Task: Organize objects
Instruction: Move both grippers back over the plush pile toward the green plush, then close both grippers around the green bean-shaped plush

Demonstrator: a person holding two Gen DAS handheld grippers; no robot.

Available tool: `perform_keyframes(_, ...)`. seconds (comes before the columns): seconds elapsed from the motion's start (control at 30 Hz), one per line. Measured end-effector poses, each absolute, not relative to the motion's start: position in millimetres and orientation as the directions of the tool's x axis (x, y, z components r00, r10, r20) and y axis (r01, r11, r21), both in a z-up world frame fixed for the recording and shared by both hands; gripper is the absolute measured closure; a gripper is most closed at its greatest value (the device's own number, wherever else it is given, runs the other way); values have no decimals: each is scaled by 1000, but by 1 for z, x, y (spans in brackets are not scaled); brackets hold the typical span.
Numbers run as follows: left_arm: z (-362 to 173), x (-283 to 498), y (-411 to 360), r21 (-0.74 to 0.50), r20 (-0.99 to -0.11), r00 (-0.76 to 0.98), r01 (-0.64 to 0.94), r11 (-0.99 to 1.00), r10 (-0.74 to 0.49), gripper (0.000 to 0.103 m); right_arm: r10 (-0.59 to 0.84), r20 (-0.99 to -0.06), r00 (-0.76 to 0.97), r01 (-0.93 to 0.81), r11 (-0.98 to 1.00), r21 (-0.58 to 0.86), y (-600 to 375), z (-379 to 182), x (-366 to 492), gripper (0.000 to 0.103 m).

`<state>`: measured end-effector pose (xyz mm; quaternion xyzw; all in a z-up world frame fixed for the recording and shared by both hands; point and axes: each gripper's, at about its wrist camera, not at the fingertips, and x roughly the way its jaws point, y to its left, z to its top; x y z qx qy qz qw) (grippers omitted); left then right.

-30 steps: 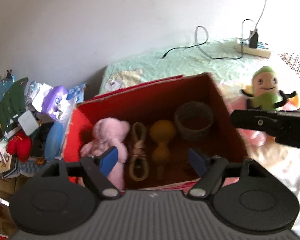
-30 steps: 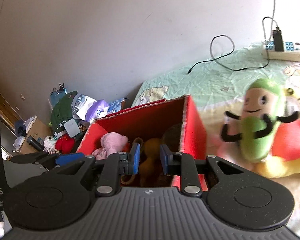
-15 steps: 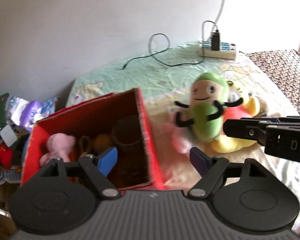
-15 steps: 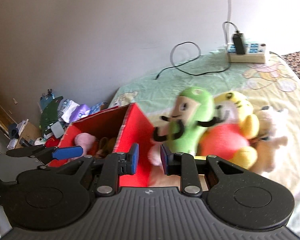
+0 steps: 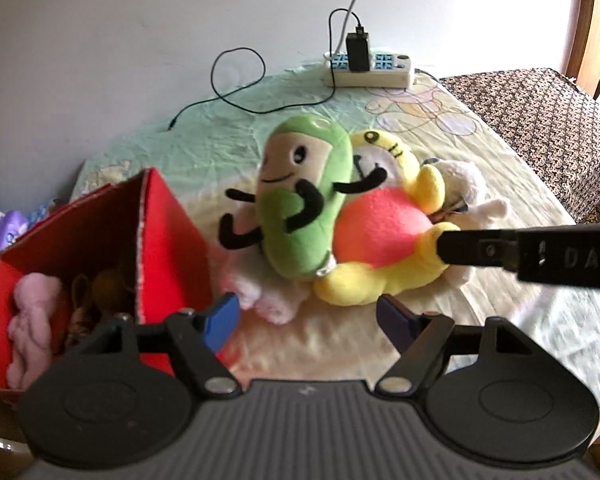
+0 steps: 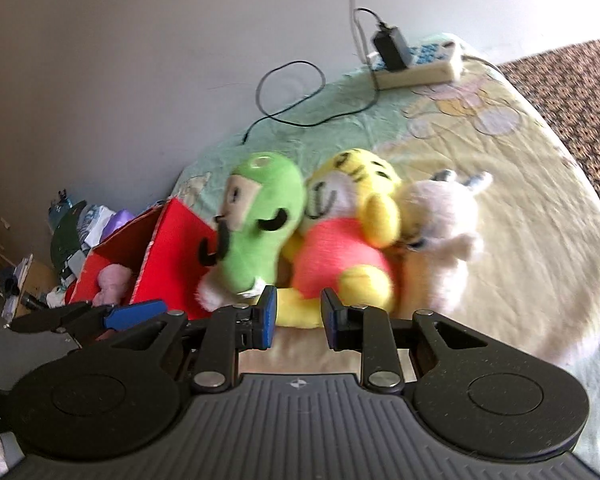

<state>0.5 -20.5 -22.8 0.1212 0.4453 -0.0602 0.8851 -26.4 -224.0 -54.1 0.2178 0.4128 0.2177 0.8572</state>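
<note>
A heap of soft toys lies on the bed sheet: a green plush (image 5: 304, 208) with black arms, a yellow plush (image 5: 380, 236) with a pink-red belly, a white plush (image 5: 468, 184) behind them and a pale pink one (image 5: 260, 296) underneath. My left gripper (image 5: 308, 316) hovers just short of the heap, its jaws closing with nothing between them. My right gripper (image 6: 298, 320) stands at a narrow gap before the yellow plush (image 6: 340, 256), holding nothing. The red box (image 5: 168, 248) at the left holds a pink plush (image 5: 30, 328) and several brown items.
A power strip (image 5: 368, 70) with a black charger and a looping cable (image 5: 236, 80) lies at the back by the wall. A dark patterned cloth (image 5: 540, 120) covers the right side. Clutter (image 6: 80, 224) is piled beyond the box on the left.
Both views have swung from the red box rightward onto the heap of plush toys, which now looks nearer and larger. Both grippers still hold nothing.
</note>
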Motion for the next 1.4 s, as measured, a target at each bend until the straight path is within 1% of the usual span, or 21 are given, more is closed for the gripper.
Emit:
perform_keyframes(0.13,-25,5,-16,145,-786,618,212,966,-18,25,568,-609,554,-162,791,590,-236,-60,-17,72)
perform_keyframes(0.23,-21,11,-10,143,-760,649,206,968,-26,26,607,-584,539,-173,758,629,-236,-60,-2,70)
perform_keyframes(0.27,-20,13,-10,140,-753,657,216,966,-37,24,619,-575,535,-175,747,641,-235,-60,4,69)
perform_keyframes(0.33,-19,17,-9,141,-735,676,230,963,-54,22,642,-553,531,-180,723,667,-231,-59,15,61)
perform_keyframes(0.37,-19,20,-9,138,-730,680,239,961,-64,19,655,-540,529,-183,709,681,-228,-59,20,54)
perform_keyframes(0.4,-20,24,-8,131,-730,679,249,960,-77,18,669,-528,523,-188,695,694,-225,-58,25,47)
perform_keyframes(0.43,-21,28,-7,120,-732,675,254,960,-87,18,687,-515,514,-198,678,707,-221,-59,31,44)
perform_keyframes(0.53,-26,42,-4,92,-746,658,256,962,-103,17,694,-514,503,-195,671,715,-208,-62,47,44)
perform_keyframes(0.6,-30,49,-2,85,-748,655,254,963,-107,17,699,-514,497,-179,662,728,-203,-67,56,37)
perform_keyframes(0.73,-35,59,0,91,-748,655,259,962,-106,17,723,-516,459,-111,623,775,-196,-81,72,36)
perform_keyframes(0.8,-38,64,1,89,-753,650,260,961,-106,19,734,-512,447,-102,610,786,-192,-84,75,35)
perform_keyframes(0.83,-40,67,2,79,-758,643,261,962,-112,22,733,-517,443,-104,614,782,-188,-85,76,35)
perform_keyframes(0.9,-44,75,5,53,-780,613,265,963,-126,35,729,-525,439,-112,624,773,-182,-85,77,35)
perform_keyframes(1.0,-48,82,6,23,-798,586,267,963,-143,38,725,-536,433,-112,633,766,-176,-89,79,36)
perform_keyframes(1.2,-48,85,3,34,-809,573,275,961,-135,44,735,-529,425,-129,627,768,-176,-90,82,45)
perform_keyframes(1.4,-41,77,-2,41,-812,567,292,956,-138,45,743,-523,418,-158,626,763,-180,-82,74,46)
